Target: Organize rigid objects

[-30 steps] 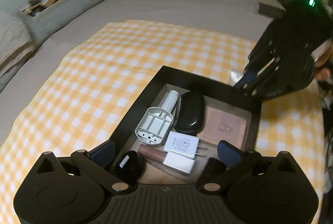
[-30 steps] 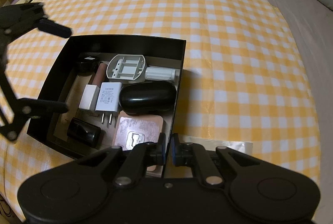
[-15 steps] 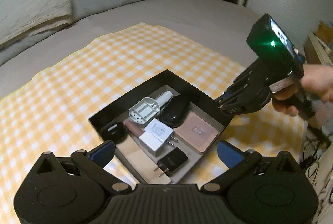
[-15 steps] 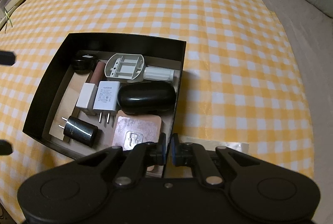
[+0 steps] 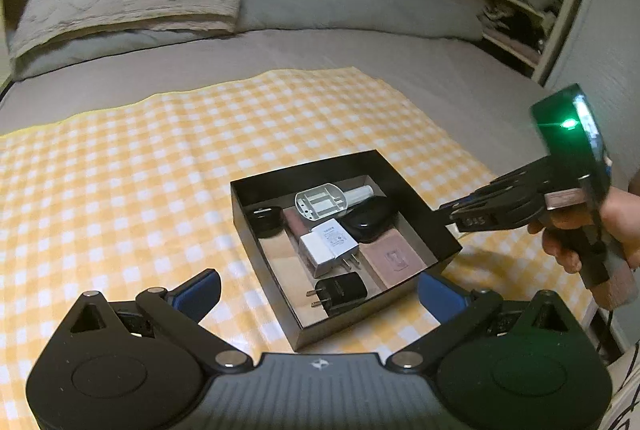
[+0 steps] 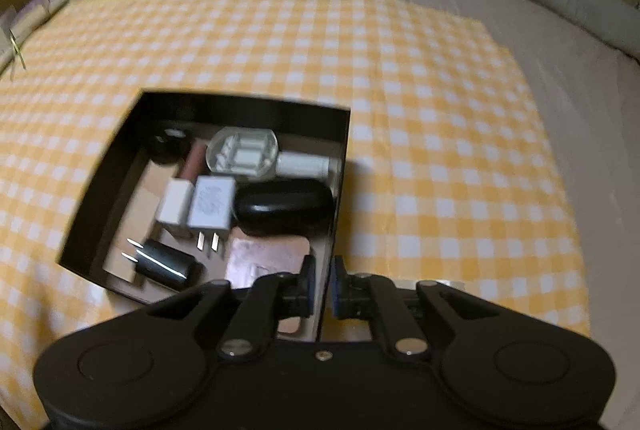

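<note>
left gripper (image 5: pixel 318 288) hangs above the yellow checked cloth (image 5: pixel 120 166), jaws wide apart, nothing between them. black box (image 5: pixel 434 226) sits mid-cloth, holding chargers, a black case and a pink compact. right gripper (image 6: pixel 322 286) straddles the box's near wall, jaws opening. only the left view shows the person's hand (image 5: pixel 592 226). right view is blurred.
</note>
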`<state>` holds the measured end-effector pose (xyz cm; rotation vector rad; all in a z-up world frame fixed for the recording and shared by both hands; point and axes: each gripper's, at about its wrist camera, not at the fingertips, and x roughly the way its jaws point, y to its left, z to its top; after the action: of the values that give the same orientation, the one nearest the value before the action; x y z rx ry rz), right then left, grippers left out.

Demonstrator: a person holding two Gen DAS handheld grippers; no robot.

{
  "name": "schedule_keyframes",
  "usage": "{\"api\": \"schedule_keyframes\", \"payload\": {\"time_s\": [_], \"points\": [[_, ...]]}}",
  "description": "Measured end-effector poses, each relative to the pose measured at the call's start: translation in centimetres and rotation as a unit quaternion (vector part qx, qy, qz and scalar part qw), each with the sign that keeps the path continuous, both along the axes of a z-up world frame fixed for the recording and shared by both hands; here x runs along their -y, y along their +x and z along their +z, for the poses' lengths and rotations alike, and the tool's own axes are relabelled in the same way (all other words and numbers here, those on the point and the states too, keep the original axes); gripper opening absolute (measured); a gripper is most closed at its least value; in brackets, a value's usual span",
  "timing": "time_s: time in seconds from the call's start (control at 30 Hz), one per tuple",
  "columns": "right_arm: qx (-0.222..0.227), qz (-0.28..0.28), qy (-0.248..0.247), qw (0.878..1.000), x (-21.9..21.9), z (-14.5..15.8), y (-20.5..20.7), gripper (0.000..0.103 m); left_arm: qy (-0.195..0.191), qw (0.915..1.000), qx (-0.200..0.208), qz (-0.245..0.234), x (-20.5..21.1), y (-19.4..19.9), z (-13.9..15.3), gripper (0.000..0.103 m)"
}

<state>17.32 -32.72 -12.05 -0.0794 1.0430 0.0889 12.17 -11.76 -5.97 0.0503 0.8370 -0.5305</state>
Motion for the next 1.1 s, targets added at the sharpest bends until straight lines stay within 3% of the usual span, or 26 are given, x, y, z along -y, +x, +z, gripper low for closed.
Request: {"api": "schedule_keyframes", "payload": {"time_s": [0.27, 0.53, 0.6, 0.8, 0.97, 1.1], "points": [[0.069, -0.005, 0.036, 0.997, -0.1, 5.3, -4.3, 0.039, -0.031, 0.999, 0.008, 0.031, -1.0, -2.5, 1.2, 0.103], [0.142, -0.025, 0.04, 0.989, -0.8, 9.1, -10.3, 0.066, -0.061, 0.9966, 0.025, 0.051, -1.6, -5.3, 2.7, 0.103], [0.158, -0.029, 0.042, 0.986, -1.0, 9.4, -11.6, 0.075, -0.063, 0.996, 0.031, 0.055, -1.7, -6.0, 3.0, 0.103], [0.205, -0.025, 0.045, 0.977, -2.4, 9.9, -15.8, 0.089, -0.052, 0.9939, 0.058, 0.078, -2.3, -8.0, 3.6, 0.103], [0.224, -0.03, 0.065, 0.972, -3.0, 9.4, -18.3, 0.096, -0.009, 0.9901, 0.094, 0.104, -2.5, -9.7, 3.8, 0.103], [0.245, -0.035, 0.06, 0.967, -3.5, 9.2, -19.6, 0.1, -0.011, 0.9891, 0.103, 0.105, -3.0, -10.6, 3.9, 0.103]]}}
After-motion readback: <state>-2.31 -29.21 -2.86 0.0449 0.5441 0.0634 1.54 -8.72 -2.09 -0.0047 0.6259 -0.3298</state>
